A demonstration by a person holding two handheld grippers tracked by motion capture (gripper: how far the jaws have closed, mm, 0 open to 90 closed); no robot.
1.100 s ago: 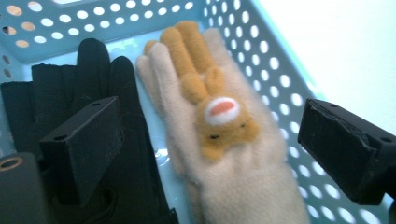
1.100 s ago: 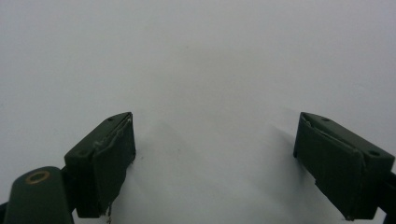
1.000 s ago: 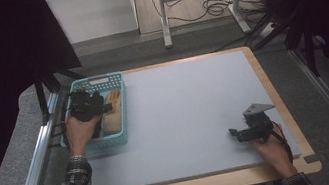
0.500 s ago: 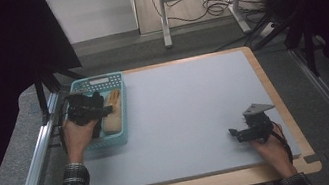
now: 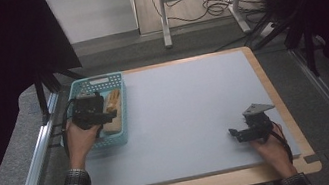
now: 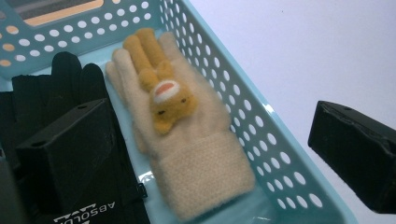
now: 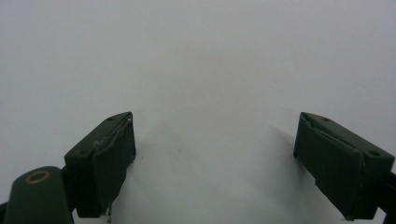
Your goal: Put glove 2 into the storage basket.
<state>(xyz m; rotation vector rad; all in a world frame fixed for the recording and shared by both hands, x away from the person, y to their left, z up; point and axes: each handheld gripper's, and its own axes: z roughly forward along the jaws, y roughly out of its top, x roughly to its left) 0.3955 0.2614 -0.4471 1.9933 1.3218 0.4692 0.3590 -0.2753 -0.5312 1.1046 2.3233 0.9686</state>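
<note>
The left gripper [image 6: 212, 149] has its fingers [image 6: 70, 154] spread wide, and they have just been opening further, with nothing pressed between the pads. The cream knitted glove [image 6: 187, 140] lies loose in the gap between them, flat on the basket floor, its cuff nearest the camera and its finger end pointing away. A small orange plush animal [image 6: 163, 95] sits on the back of the glove. One finger stands over a black glove [image 6: 56, 88] lying just beside the cream one; the other finger hangs outside the basket wall, over the table. Both gloves rest inside the turquoise basket [image 5: 118, 87] at the table's [image 5: 189, 103] left edge. The right gripper [image 5: 252, 128], well apart near the right edge, also has its fingers [image 7: 109, 154] parted over bare table.
</note>
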